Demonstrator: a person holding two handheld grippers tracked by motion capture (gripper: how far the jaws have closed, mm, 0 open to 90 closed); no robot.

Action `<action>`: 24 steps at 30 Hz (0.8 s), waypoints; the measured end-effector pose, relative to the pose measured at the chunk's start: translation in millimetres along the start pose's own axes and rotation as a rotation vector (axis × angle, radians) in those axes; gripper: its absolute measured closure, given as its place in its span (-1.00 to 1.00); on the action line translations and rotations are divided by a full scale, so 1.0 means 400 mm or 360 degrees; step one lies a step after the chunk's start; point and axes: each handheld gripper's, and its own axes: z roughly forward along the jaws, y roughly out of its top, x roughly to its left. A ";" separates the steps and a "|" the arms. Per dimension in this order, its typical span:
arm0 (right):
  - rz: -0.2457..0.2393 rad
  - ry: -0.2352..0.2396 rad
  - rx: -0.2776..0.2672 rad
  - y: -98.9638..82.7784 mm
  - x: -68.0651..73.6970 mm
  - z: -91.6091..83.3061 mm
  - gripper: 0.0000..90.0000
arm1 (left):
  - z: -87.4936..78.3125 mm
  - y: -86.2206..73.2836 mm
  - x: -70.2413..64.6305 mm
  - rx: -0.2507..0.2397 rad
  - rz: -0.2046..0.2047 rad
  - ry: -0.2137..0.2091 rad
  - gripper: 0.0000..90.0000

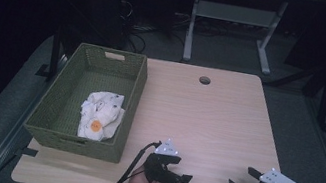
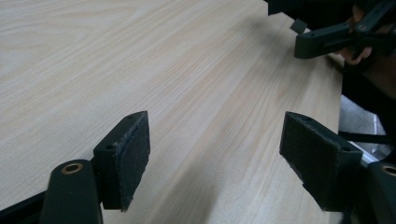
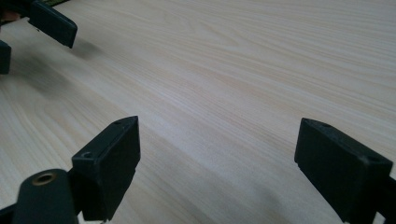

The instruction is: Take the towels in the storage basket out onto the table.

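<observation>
Both grippers rest low at the near edge of the counter (image 1: 217, 116), each spread wide with nothing between its jaws: the left gripper (image 1: 181, 178) and the right gripper (image 1: 239, 178); the one crumpled white cloth (image 1: 101, 113) with an orange spot already lies inside the one green woven basket (image 1: 136, 87) at the counter's left; the placing step looks finished; any next move would likely call for reaching left into the basket.

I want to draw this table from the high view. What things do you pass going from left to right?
Green basket with a crumpled white cloth inside → left gripper, jaws open → right gripper, jaws open.
</observation>
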 end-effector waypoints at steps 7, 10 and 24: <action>-0.0020 0.0015 -0.0017 0.004 0.007 -0.005 -0.69 | -0.010 0.003 0.007 -0.0007 0.0005 -0.0018 -0.50; -0.0025 0.0022 -0.0012 0.004 0.011 -0.007 -0.69 | -0.023 0.012 0.012 -0.0025 0.0013 -0.0015 -0.49; -0.0013 0.0003 0.0000 0.003 0.019 0.001 -0.69 | -0.047 0.089 0.047 -0.0015 0.0016 -0.0018 -0.43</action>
